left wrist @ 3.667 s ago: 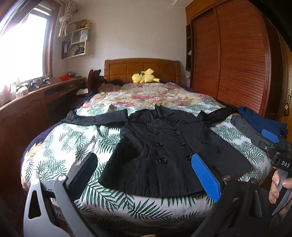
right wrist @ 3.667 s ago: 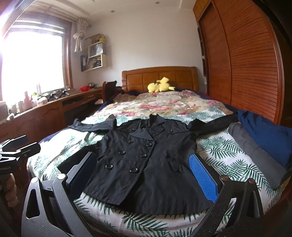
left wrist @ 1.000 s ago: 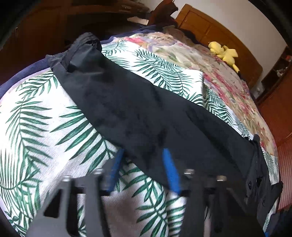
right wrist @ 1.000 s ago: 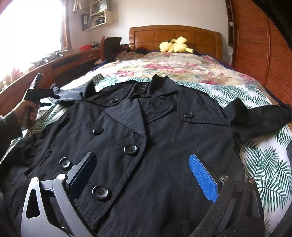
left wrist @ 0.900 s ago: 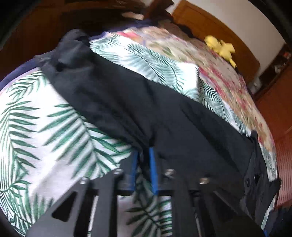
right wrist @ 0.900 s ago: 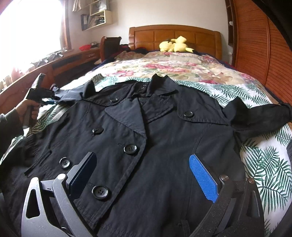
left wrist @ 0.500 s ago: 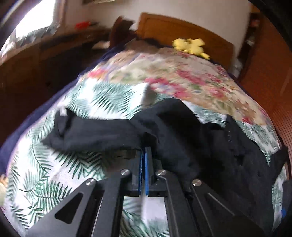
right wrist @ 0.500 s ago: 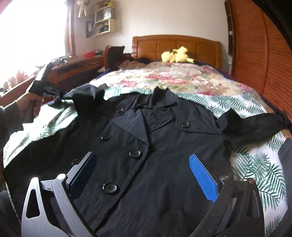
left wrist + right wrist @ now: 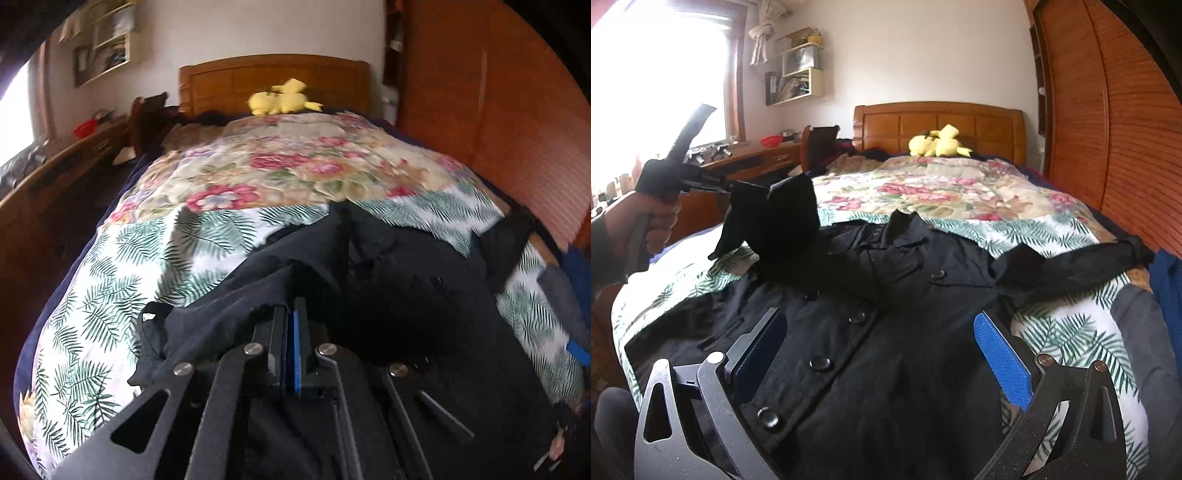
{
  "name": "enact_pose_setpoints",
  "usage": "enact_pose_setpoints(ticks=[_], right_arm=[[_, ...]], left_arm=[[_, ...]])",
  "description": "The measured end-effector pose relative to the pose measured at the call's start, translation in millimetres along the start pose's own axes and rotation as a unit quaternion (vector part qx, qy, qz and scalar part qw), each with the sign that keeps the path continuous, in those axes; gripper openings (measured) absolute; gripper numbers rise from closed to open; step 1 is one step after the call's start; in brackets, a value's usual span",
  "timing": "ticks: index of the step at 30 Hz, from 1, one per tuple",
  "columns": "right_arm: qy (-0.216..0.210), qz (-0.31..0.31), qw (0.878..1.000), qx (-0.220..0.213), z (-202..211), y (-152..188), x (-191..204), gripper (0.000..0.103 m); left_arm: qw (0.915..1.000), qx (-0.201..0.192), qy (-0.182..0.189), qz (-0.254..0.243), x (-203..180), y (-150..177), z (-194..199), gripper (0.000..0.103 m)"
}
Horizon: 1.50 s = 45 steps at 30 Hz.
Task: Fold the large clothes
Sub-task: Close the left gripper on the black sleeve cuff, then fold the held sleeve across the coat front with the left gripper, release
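No writing is legible anywhere. At left, the left tool [image 9: 729, 189], clamped tight on the black coat's sleeve [image 9: 783, 218], holds it above the palm-print bedspread [image 9: 1067, 332]. The coat [image 9: 886, 350] lies on the bed under the wide-open, empty right tool [image 9: 879, 347]; a wooden wardrobe [image 9: 1126, 129] stands right.

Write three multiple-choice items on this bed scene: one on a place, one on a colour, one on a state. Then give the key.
1. Where does the yellow plush toy lie?
A. against the wooden headboard
B. on the desk
C. on the coat

2. What colour is the double-breasted button coat?
A. blue
B. black
C. grey

3. How does the left gripper stand?
A. wide open
B. shut on nothing
C. shut on the coat's sleeve

Key: A, the toy sits below the headboard; B, the cloth is black; C, the sleeve hangs lifted from the closed pads.
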State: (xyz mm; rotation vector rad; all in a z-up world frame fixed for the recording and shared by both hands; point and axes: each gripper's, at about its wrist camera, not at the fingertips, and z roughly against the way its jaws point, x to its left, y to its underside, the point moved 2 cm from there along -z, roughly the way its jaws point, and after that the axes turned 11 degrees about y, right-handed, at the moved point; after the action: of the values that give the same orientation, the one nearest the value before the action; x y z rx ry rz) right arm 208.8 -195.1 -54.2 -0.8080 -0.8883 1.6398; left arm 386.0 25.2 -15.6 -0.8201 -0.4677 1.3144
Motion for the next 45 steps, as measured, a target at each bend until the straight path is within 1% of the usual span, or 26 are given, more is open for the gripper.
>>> enact_pose_setpoints(ticks=[2,4,9,13,17,20,23,25,28,32,34,37,40,45], right_arm=[[0.002,0.000,1.000,0.003,-0.5,2.1,-0.5,0.103],[0.007,0.004,1.000,0.006,-2.6,3.8,0.6,0.103],[0.013,0.011,1.000,0.023,-18.5,13.6,-0.3,0.103],[0.018,0.022,0.999,0.040,-30.4,22.2,3.8,0.103],[0.014,0.037,0.998,0.042,-35.3,27.0,11.7,0.103],[0.017,0.048,0.998,0.043,-39.4,30.4,16.5,0.103],[0.014,0.052,0.997,0.048,-44.0,32.7,19.7,0.103],[0.013,0.053,0.997,0.047,-44.7,32.9,21.6,0.103],[0.011,0.057,0.997,0.046,-45.9,32.8,25.3,0.103],[0.008,0.061,0.997,0.050,-49.5,34.2,30.5,0.103],[0.007,0.065,0.997,0.051,-50.9,35.3,33.0,0.103],[0.006,0.070,0.996,0.055,-54.6,37.4,35.7,0.103],[0.004,0.073,0.996,0.058,-57.4,38.8,37.6,0.103],[0.000,0.075,0.995,0.061,-60.5,40.1,40.7,0.103]], left_arm=[[0.9998,0.006,-0.004,-0.017,-14.5,9.3,-2.3,0.000],[0.9996,0.015,-0.005,-0.024,-21.4,18.8,-7.4,0.000],[0.9987,0.039,-0.011,-0.029,-22.4,39.9,-25.5,0.000],[0.9974,0.053,-0.003,-0.049,-28.1,53.8,-29.9,0.000],[0.9950,0.045,-0.002,-0.089,-36.1,56.8,-20.4,0.001],[0.9929,0.030,0.005,-0.115,-40.6,53.5,-7.6,0.006],[0.9915,0.010,0.011,-0.129,-38.3,52.0,8.3,0.011],[0.9924,0.001,0.011,-0.123,-30.9,50.6,13.9,0.018],[0.9953,-0.002,0.011,-0.097,-9.4,49.6,13.8,0.024],[0.9984,0.006,-0.005,-0.056,29.0,55.7,2.5,0.028],[0.9990,0.012,-0.019,-0.038,49.1,61.6,-4.0,0.031],[0.9987,0.029,-0.040,-0.011,82.7,73.6,-15.9,0.034],[0.9973,0.048,-0.054,0.011,109.4,86.5,-27.4,0.036],[0.9943,0.065,-0.076,0.037,142.0,105.7,-40.8,0.037]])
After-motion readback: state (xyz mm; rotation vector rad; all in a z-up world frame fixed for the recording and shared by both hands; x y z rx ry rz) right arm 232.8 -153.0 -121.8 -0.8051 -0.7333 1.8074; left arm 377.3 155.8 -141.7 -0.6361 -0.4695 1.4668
